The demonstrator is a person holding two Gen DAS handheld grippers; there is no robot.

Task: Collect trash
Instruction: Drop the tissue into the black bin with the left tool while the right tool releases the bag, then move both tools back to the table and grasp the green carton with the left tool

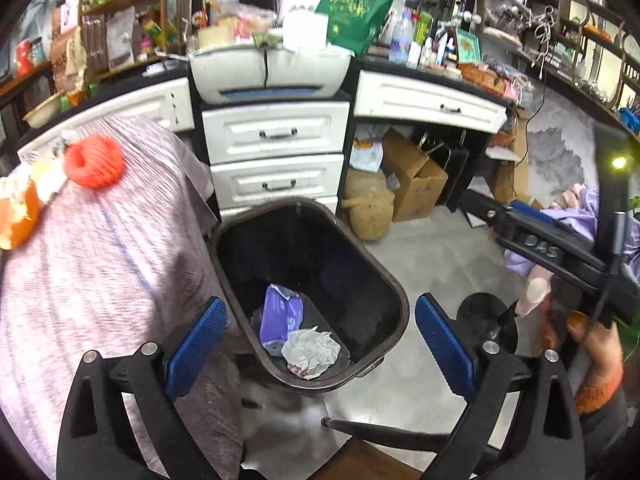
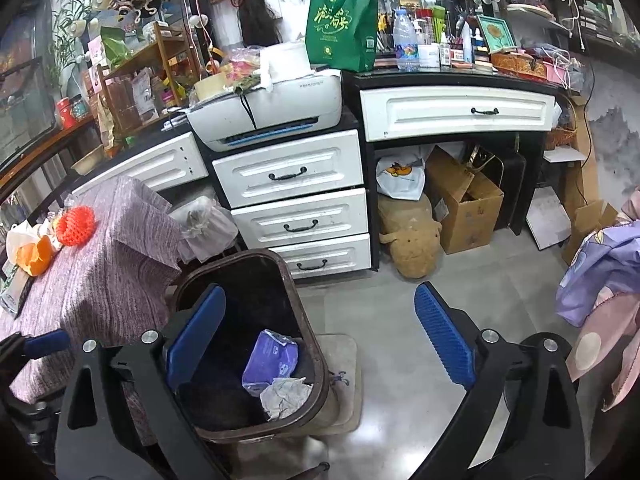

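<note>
At the bottom of the left wrist view, the left gripper (image 1: 320, 344) is hanging with its blue-padded jaws spread wide apart and nothing between the pads. Directly past them, in the lower middle of the frame, the dark trash bin (image 1: 394, 300) is standing open on the grey floor. Inside it, a purple wrapper (image 1: 280, 316) is lying against a crumpled white paper (image 1: 310, 350) near the bottom wall.

The right gripper (image 2: 320, 344) is filling the bottom of the right wrist view, its jaws likewise standing wide apart and holding nothing. Its left pad is overlapping the bin's rim in the picture, and its right pad is hovering over bare floor. In the left wrist view this gripper is showing at the right edge, gripped by a hand (image 1: 596, 344).

At the left of both frames, a table under a purplish cloth (image 2: 116, 264) is sitting just beside the bin. On it, toward the upper left, a red foam net (image 2: 75, 225) is lying near an orange peel (image 2: 38, 259).

Further back, in the middle of the frame, white drawers (image 2: 298, 208) are stacking under a printer (image 2: 272, 116). A cardboard box (image 2: 464, 204) and a tan stuffed toy (image 2: 412, 240) are resting under the desk to the right. A green bag (image 2: 340, 28) is standing on top, in the upper middle.
</note>
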